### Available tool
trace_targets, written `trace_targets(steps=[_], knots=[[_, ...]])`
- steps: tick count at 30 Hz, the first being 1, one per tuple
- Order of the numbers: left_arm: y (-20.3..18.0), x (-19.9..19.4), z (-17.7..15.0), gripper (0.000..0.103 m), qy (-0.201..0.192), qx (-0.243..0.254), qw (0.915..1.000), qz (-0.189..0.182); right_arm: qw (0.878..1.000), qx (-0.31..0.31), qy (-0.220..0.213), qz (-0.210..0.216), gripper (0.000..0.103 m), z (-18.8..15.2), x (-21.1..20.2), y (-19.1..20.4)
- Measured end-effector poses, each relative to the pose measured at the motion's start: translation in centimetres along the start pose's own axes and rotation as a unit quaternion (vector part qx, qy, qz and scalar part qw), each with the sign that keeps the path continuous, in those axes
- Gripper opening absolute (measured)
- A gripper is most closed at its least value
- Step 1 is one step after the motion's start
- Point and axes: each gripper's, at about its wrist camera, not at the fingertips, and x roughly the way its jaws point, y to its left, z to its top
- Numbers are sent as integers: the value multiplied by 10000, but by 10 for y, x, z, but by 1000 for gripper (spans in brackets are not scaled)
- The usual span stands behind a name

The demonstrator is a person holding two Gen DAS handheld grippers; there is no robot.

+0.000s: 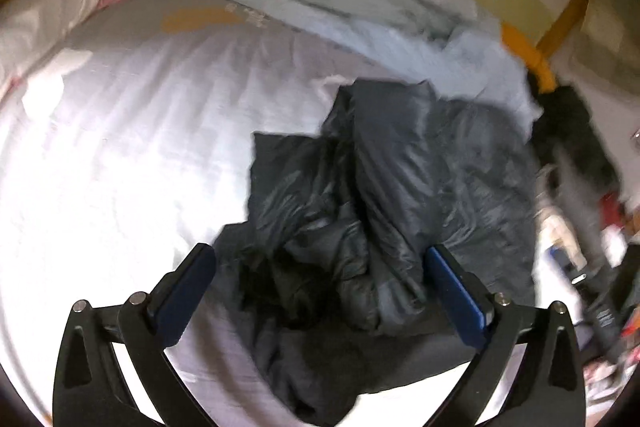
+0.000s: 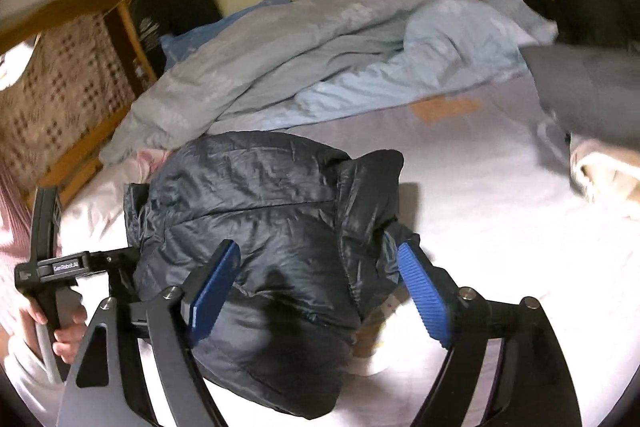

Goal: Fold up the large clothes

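Dark, shiny padded fabric is seen bundled on a white bed sheet: a puffer jacket, loosely folded near the bed's front edge, with a pale blue duvet heaped behind it. The left gripper is held above the jacket with its fingers spread wide and nothing between the pads. The right gripper is likewise held open and empty over the bundle. Because the slippery, springy padding is left unpinned, the folds may puff apart, or a layer may be missed at the next grasp.
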Motion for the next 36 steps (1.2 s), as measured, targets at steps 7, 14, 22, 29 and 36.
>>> trace_targets(steps=[7,14,22,29,36], knots=[[-10,30,1,103,480,43,9984,-301,9916,803,818,593,84,-11,29,-18],[-1,44,-7,103,789,-84,9961,-385,9829,1141,1253,722,87,-27,53,-25],[-51,-34,-18,101,-860,1006,9888,696,9900,804,1061,463,87,-19,46,-18],[-59,-34,-17,82,-598,1039,9928,69,9956,400,774,352,87,-14,28,-2],[-28,-13,-19,44,233,-28,9985,-485,9977,-259,601,146,87,-10,19,20]])
